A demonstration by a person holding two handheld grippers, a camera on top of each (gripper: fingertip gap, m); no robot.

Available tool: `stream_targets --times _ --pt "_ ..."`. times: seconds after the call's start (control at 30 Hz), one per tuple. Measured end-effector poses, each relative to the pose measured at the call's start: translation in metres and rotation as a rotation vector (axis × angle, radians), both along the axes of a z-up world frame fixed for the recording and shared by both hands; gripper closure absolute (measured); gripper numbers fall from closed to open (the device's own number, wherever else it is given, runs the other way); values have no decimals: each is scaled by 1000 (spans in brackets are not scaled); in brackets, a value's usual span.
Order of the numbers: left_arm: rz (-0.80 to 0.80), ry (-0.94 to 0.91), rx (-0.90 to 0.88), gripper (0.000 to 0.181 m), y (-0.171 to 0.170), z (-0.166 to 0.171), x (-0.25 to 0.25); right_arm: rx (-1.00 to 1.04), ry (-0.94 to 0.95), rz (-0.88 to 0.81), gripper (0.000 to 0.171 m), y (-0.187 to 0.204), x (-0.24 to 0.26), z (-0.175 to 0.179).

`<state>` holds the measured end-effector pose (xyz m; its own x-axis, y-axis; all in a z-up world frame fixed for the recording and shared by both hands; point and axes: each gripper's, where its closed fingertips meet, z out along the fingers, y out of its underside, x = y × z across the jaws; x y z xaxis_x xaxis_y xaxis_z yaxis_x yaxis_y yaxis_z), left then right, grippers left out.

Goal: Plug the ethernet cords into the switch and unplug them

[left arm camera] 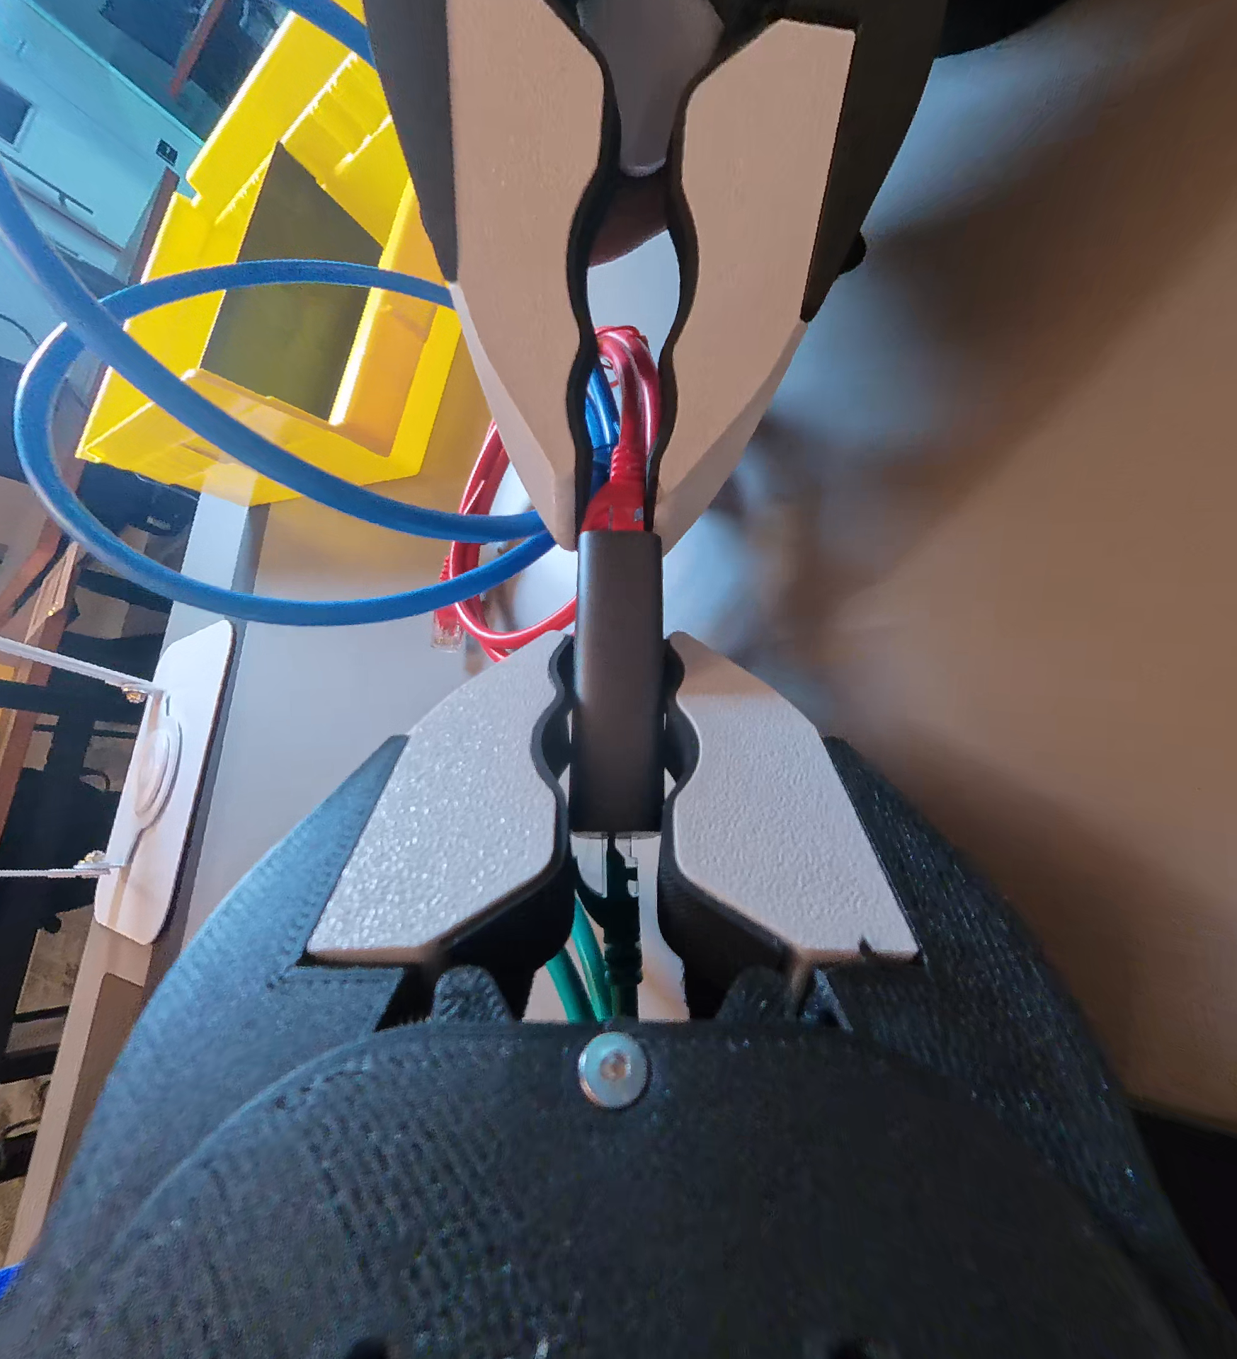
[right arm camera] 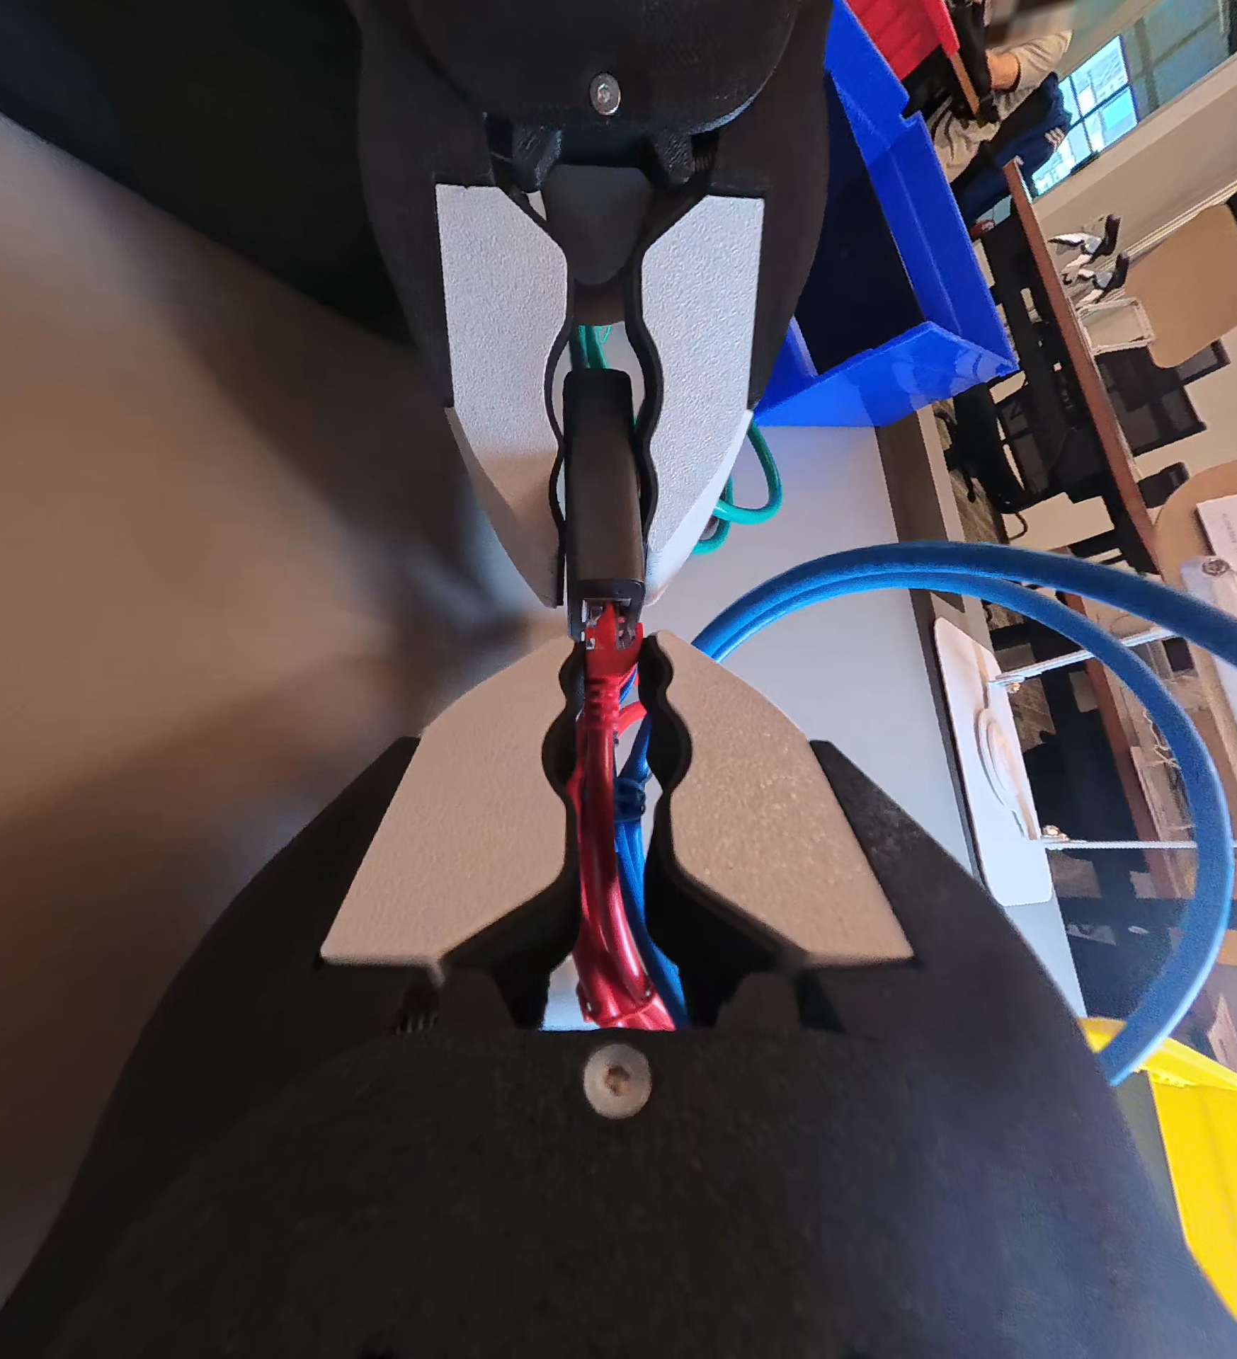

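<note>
The left hand-held gripper (left arm camera: 619, 724) is clenching the slim black switch (left arm camera: 617, 676) lengthwise — the right hand-held gripper (right arm camera: 611, 706), facing it, is grasping the red ethernet cord (right arm camera: 604, 735) in line with its port.

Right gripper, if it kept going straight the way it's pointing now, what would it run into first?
Most likely the black switch: the right gripper, shut on the red cord, sits right at its port end. Just behind, the left gripper clamps that switch. Depth is hard to judge.
</note>
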<state>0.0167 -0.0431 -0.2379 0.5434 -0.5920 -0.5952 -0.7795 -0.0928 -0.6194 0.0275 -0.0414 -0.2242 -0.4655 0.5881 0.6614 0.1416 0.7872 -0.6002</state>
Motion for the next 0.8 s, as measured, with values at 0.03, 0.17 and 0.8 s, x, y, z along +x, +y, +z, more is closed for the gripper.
stream_targets --times 0.03,0.17,0.8 --pt "-10 11 -3 160 -1 0 0 1 -2 4 157 -1 0 0" --pt "-54 73 -36 160 -7 -6 1 41 -41 43 158 -8 3 -7" --pt "-53 168 -105 159 -8 -12 -34 169 -423 371 157 -39 58 -24"
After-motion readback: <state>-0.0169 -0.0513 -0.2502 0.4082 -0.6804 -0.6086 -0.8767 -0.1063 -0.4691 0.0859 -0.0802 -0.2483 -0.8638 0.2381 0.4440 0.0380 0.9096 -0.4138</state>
